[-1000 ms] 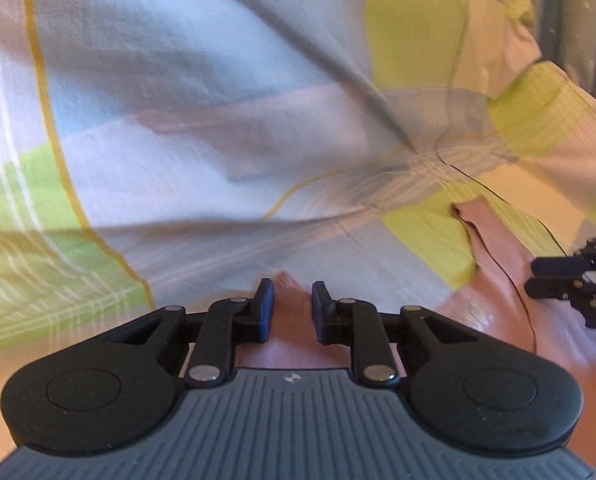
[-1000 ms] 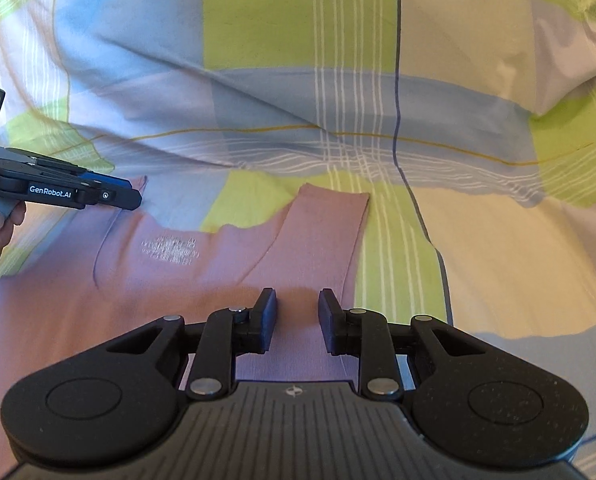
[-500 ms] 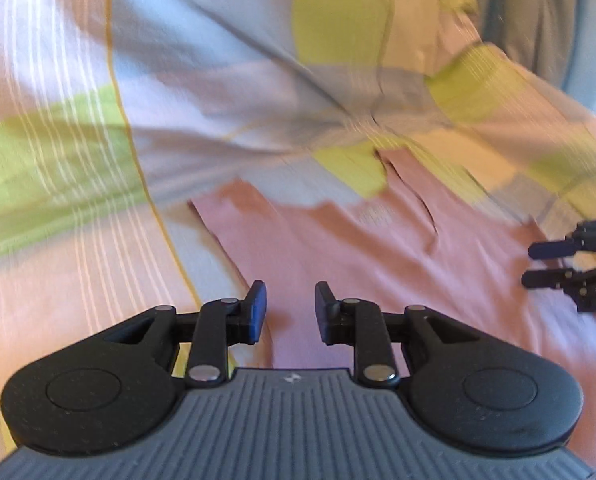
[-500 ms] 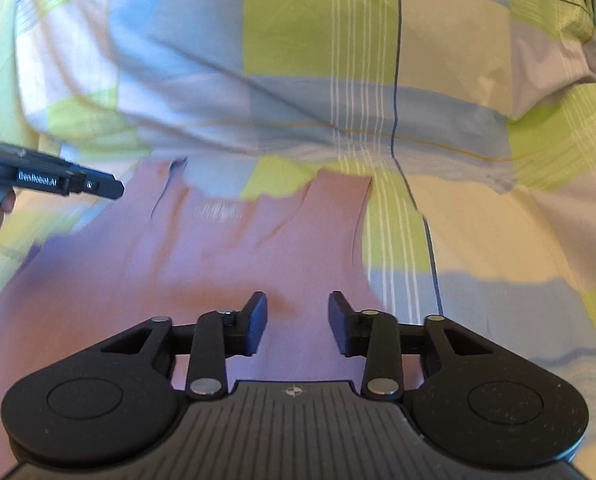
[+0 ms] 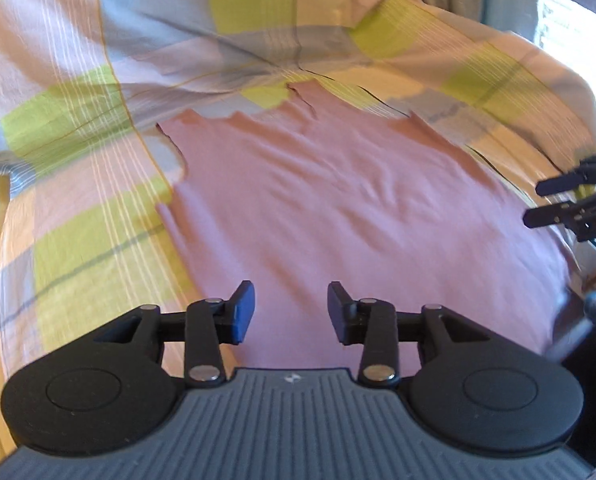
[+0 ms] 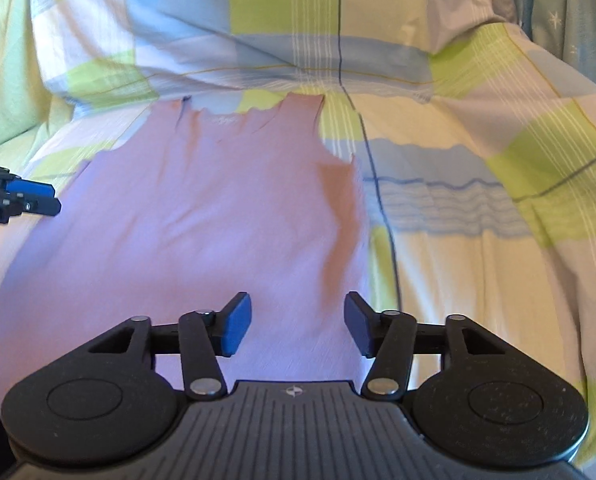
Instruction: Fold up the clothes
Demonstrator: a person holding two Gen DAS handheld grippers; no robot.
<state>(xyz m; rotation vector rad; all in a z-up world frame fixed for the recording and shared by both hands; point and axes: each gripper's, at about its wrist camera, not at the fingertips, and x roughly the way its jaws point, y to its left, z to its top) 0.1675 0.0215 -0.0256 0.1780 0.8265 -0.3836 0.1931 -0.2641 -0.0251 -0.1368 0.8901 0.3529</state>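
Since the earlier frames both hand-held grippers have drawn back from the shoulder straps toward the hem, so the whole pink tank top (image 5: 337, 208) now shows, laid flat on the checked bed cover (image 5: 78, 128) with its straps at the far end. The left hand-held gripper (image 5: 290, 312) and the right hand-held gripper (image 6: 298, 322) hover over the near part of the garment, jaws opening and nothing between the pads. Judged from this layout, the top has been spread flat to prepare a fold, and the spreading jaws suggest a fresh grasp is being set up.
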